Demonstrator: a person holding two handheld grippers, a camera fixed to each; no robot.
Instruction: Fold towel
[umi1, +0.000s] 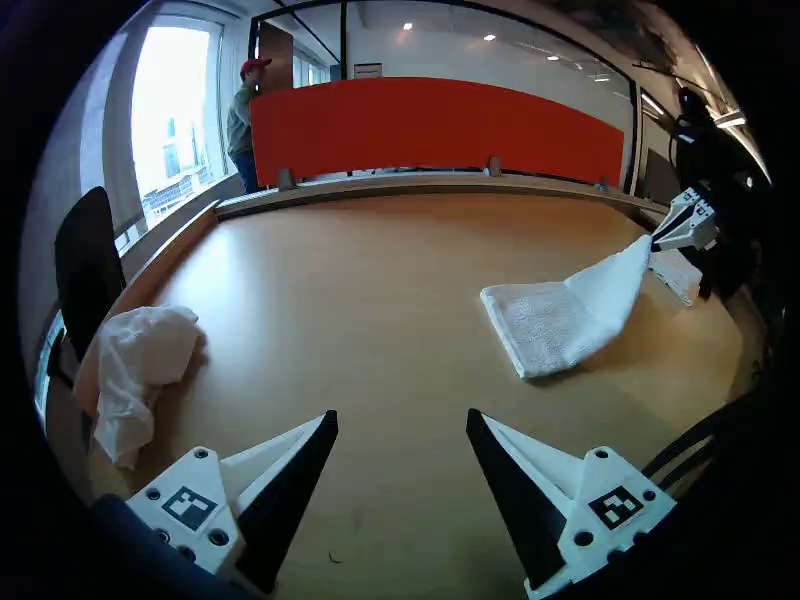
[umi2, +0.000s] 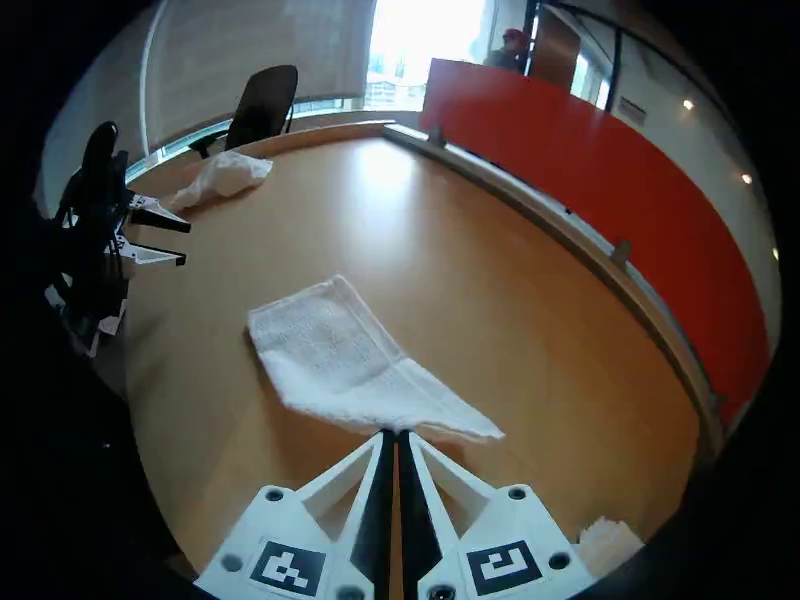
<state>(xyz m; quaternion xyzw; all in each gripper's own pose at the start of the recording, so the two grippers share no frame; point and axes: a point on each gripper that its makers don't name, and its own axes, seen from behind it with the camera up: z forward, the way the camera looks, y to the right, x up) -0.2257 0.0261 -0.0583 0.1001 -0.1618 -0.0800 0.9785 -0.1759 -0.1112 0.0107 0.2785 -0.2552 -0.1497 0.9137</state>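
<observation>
Towel (umi2: 330, 350): lying mostly flat on the bench (umi1: 360, 290), with one corner rising off the surface.
Right claw (umi2: 397, 437): fingers together, pinching that raised corner.
Left claw (umi1: 400, 415): fingers standing apart, gripping nothing, hovering over bare bench.
Key relation: the towel's long axis is running straight away from the right claw toward its far short edge (judgement: the held corner wants carrying along that axis onto the far edge).
Nearer hand: the right is touching the towel. The left is sitting well apart, with the towel lying ahead and to its right.
Crumpled cloth (umi1: 140, 370): lying by the bench's edge, well apart from the towel.
</observation>
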